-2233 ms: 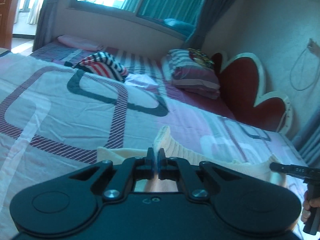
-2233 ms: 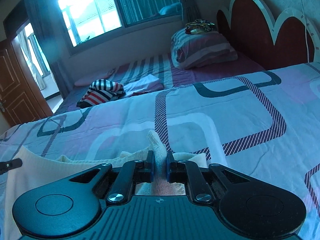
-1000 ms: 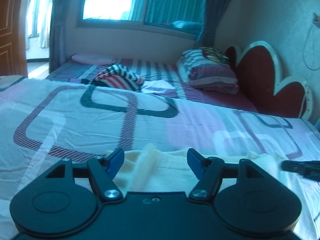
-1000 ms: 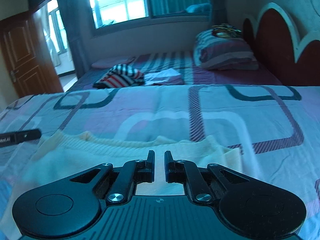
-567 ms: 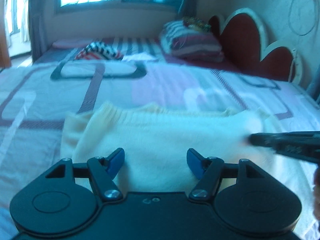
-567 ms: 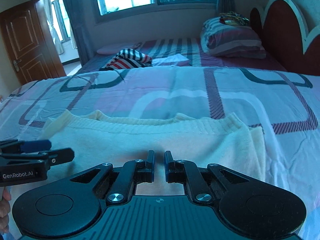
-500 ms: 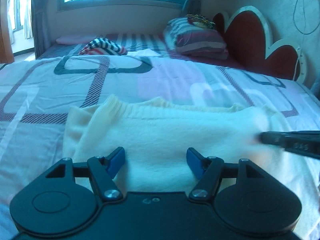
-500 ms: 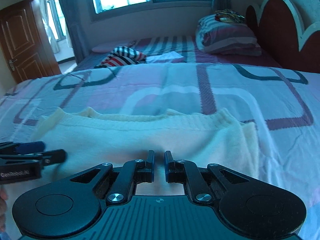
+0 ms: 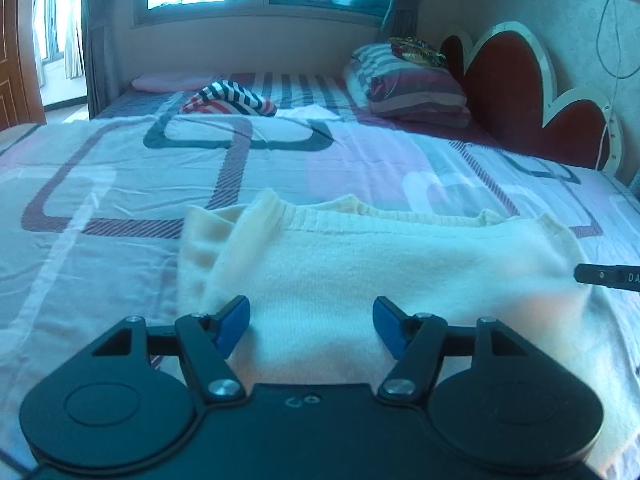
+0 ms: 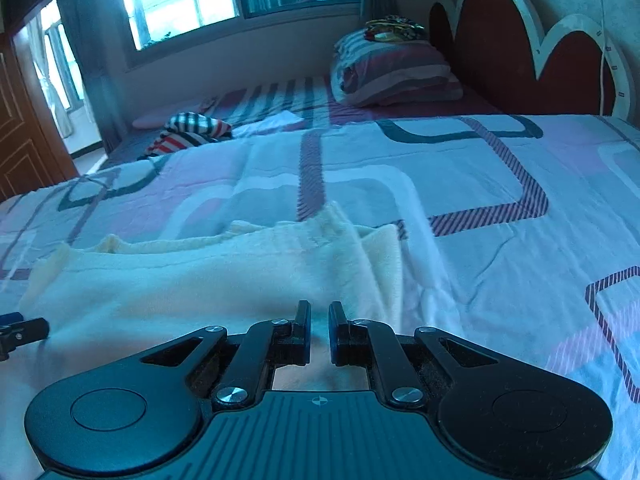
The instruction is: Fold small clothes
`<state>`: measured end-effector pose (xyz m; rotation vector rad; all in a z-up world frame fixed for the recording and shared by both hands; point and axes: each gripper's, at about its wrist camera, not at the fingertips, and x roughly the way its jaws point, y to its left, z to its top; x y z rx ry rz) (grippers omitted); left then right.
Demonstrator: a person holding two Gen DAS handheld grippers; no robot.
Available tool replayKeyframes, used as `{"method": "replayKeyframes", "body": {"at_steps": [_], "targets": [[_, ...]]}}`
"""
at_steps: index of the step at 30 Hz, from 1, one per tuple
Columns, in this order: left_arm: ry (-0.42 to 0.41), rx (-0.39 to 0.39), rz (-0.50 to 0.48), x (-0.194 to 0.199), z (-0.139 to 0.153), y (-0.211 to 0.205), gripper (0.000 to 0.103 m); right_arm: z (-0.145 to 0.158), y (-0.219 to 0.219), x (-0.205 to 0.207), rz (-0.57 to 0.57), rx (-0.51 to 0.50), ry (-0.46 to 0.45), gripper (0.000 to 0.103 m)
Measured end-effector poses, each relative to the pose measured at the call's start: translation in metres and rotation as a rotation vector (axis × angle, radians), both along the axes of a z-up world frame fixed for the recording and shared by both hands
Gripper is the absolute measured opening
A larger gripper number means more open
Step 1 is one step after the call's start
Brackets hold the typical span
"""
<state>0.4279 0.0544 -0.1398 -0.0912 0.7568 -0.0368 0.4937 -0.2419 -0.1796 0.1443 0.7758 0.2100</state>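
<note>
Left wrist view: the bed (image 9: 120, 168) with its patterned cover fills the scene, and a cream sweater (image 9: 360, 264) lies flat on its near part. Left tongs (image 9: 311, 322) gape wide over the sweater's near left edge. Right tongs (image 10: 319, 330) stand narrowly parted, gripping nothing, above its near right edge (image 10: 200, 280).

Wide bed under a pink, white and grey patterned quilt (image 9: 360, 168), cream knitted garment (image 9: 360, 272) spread flat, crumpled striped cloth (image 9: 228, 98), striped pillow (image 9: 408, 88) by headboard.
</note>
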Motion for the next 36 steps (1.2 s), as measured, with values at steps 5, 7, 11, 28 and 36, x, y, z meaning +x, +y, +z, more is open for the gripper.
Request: {"method": "replayKeyframes", "body": {"at_steps": [5, 7, 11, 28, 36], "targets": [[-0.009, -0.039, -0.050, -0.022, 0.009, -0.013, 0.067, 0.016, 0.030, -0.030, 0.084, 0.053, -0.025, 0.008], [0.007, -0.040, -0.070, -0.027, 0.005, -0.020, 0.067, 0.015, 0.049, -0.043, 0.134, 0.062, -0.011, 0.008], [0.050, -0.034, -0.050, -0.032, -0.008, -0.022, 0.067, 0.006, 0.075, -0.059, 0.190, 0.051, 0.011, 0.008], [0.108, -0.002, -0.018, -0.056, -0.008, -0.012, 0.068, -0.007, 0.027, -0.093, 0.051, -0.007, 0.066, 0.009], [0.123, -0.051, 0.021, -0.078, 0.004, -0.004, 0.073, 0.006, 0.050, -0.112, 0.084, 0.017, 0.040, 0.036]]}}
